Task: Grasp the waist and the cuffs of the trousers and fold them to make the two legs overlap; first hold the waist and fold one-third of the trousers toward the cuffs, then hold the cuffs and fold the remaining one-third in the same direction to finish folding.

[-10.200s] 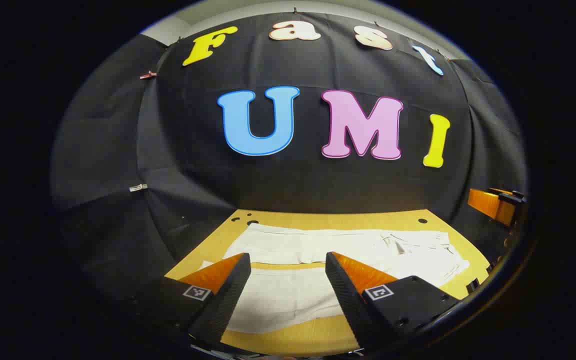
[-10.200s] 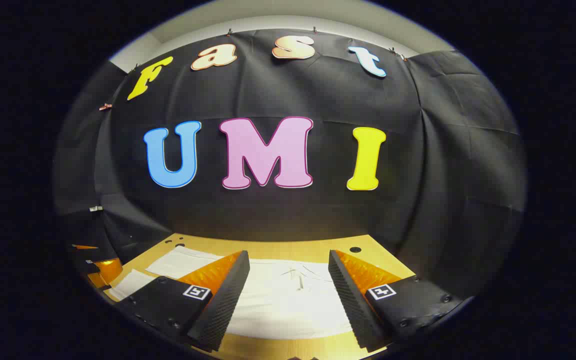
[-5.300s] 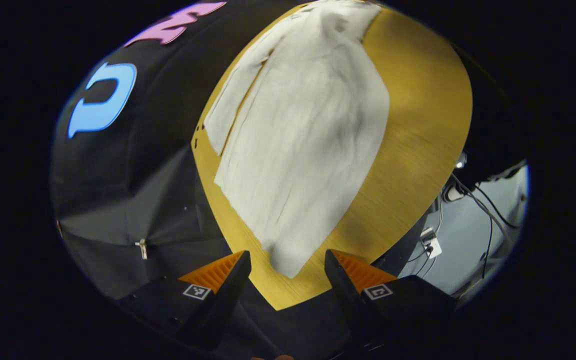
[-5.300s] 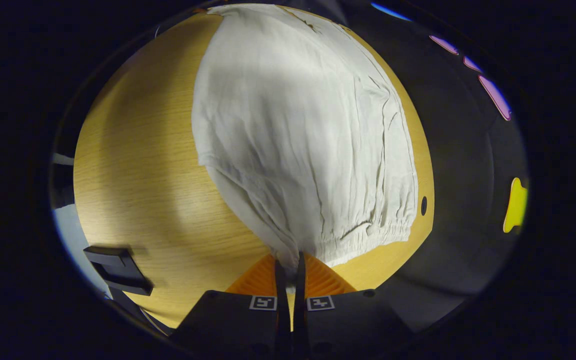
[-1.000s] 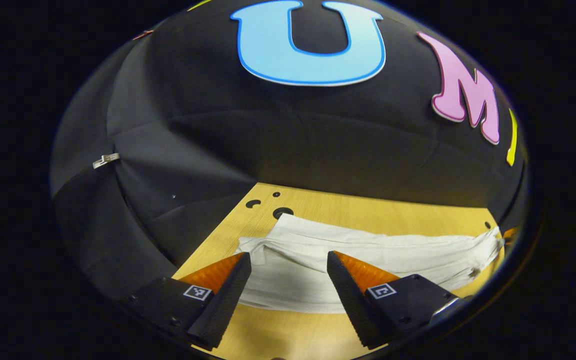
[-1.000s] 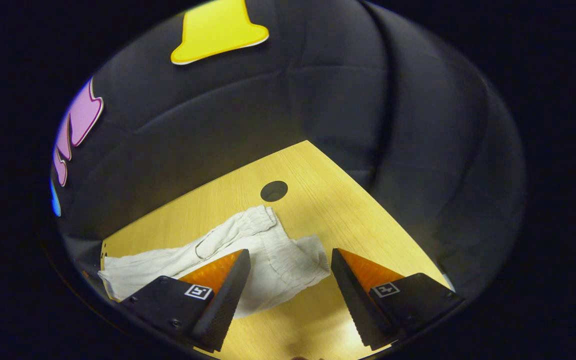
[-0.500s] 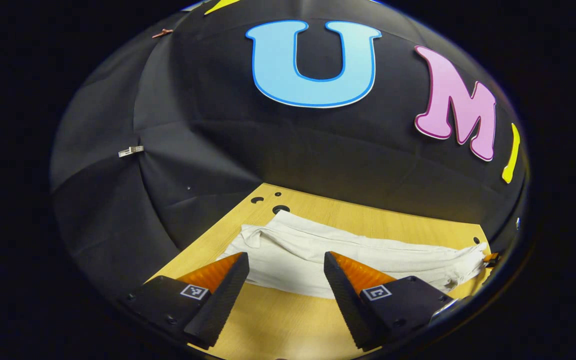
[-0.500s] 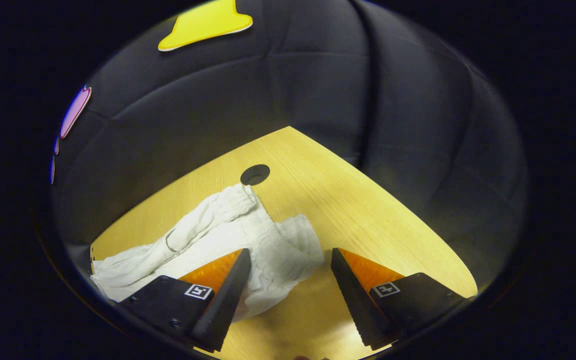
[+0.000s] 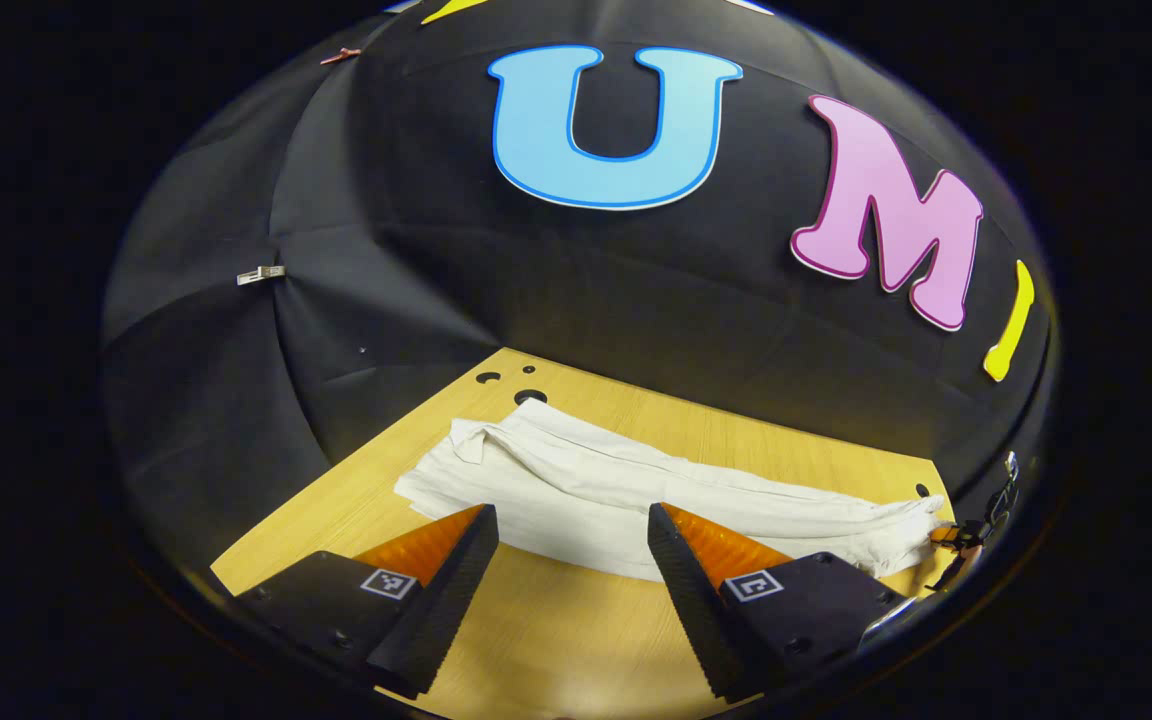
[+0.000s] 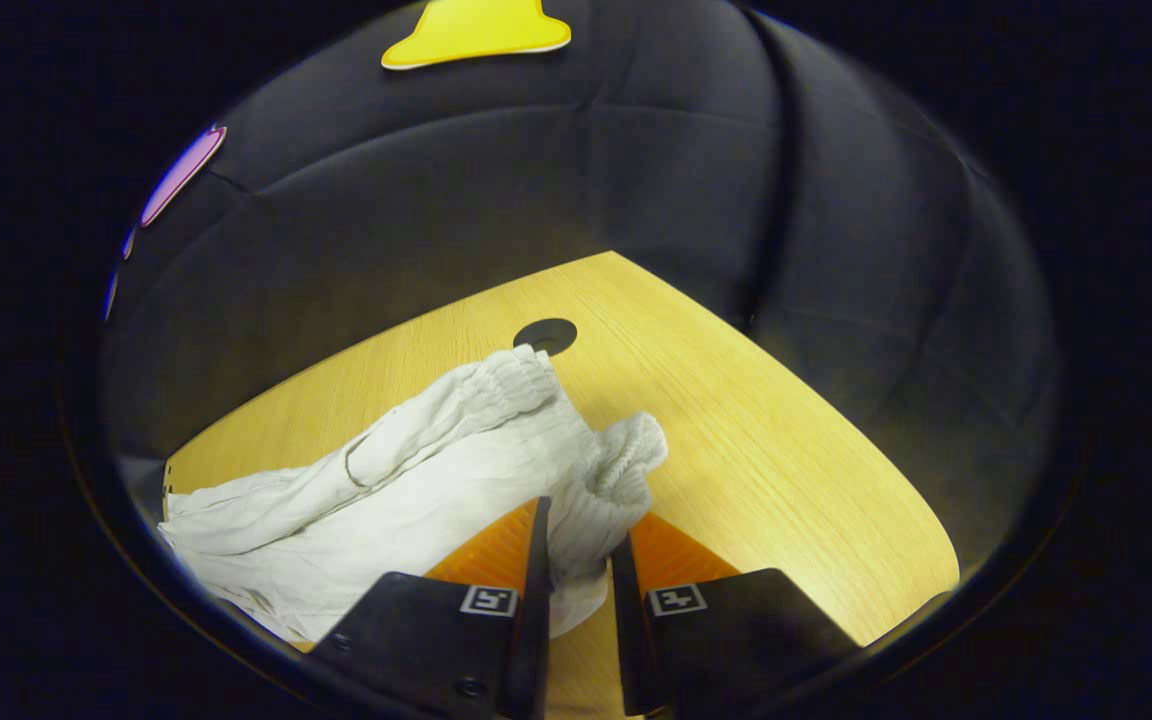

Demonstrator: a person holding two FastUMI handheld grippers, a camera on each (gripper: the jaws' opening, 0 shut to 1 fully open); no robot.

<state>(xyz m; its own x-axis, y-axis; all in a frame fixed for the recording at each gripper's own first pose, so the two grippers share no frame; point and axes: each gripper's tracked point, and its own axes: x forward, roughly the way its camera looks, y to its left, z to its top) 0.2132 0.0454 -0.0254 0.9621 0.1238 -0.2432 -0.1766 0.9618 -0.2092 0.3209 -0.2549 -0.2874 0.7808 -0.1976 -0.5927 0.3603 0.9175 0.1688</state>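
Observation:
White trousers [image 9: 636, 490] lie lengthwise across the wooden table [image 9: 556, 640], legs stacked, cuffs at the left and waist at the far right. My left gripper [image 9: 571, 515] hovers open over the near edge of the legs with nothing between its fingers. At the far right edge of the left gripper view, the right gripper [image 9: 956, 540] shows small at the waist. In the right gripper view, my right gripper [image 10: 581, 530] is shut on the gathered elastic waist [image 10: 626, 450] of the trousers [image 10: 406, 490], and the cloth bunches up between its fingers.
Round holes pierce the table near the cuffs [image 9: 530, 397] and just beyond the waistband [image 10: 546, 335]. Black cloth walls close in the back and both sides. Bare tabletop [image 10: 786, 450] stretches to the right of the waist, ending at a corner.
The right gripper has gone from open to shut on the waistband. The left gripper has drawn back and swung slightly, still open, so the trousers sit a little farther off.

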